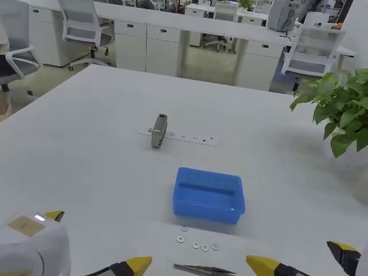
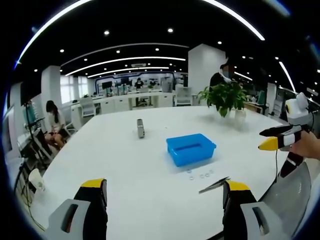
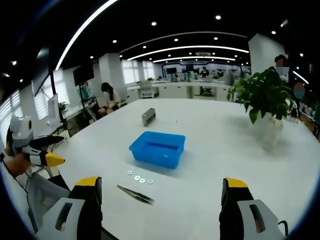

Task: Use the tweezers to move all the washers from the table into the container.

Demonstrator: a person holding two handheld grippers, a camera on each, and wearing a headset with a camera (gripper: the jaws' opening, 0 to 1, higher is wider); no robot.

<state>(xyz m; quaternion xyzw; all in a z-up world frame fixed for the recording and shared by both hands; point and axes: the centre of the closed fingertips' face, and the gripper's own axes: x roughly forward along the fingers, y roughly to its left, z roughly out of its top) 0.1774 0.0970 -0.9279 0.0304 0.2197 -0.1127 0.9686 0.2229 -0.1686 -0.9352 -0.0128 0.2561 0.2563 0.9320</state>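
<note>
**Both grippers open and empty, tweezers not yet picked up**

Holds the left gripper with jaws spread wide and nothing between them. Same for the right gripper: gaping, empty. Poses both low at the near edge of the table, one on each side of the work, probably so that either can reach in without crossing the other.

Finds the tweezers just ahead, in the gap between the two grippers. Lying flat and loose, close by the left gripper's right-hand jaw and ahead-left of the right gripper, touched by neither. Likely laid there as the first thing to take up, since washers so thin and flat offer wide jaws no purchase.

Just past the tweezers, meets the washers: a handful in a loose row, one a little apart, flat on the table, near the container but not touching it.

Beyond them, straight ahead of both grippers, reaches the blue container, open side up, no washer to be seen inside. Placed so, by the look of it, for a short carry from row to tub. Task judged barely begun.

Farther out, passes a small metal block, and a plant off beyond the right gripper.
</note>
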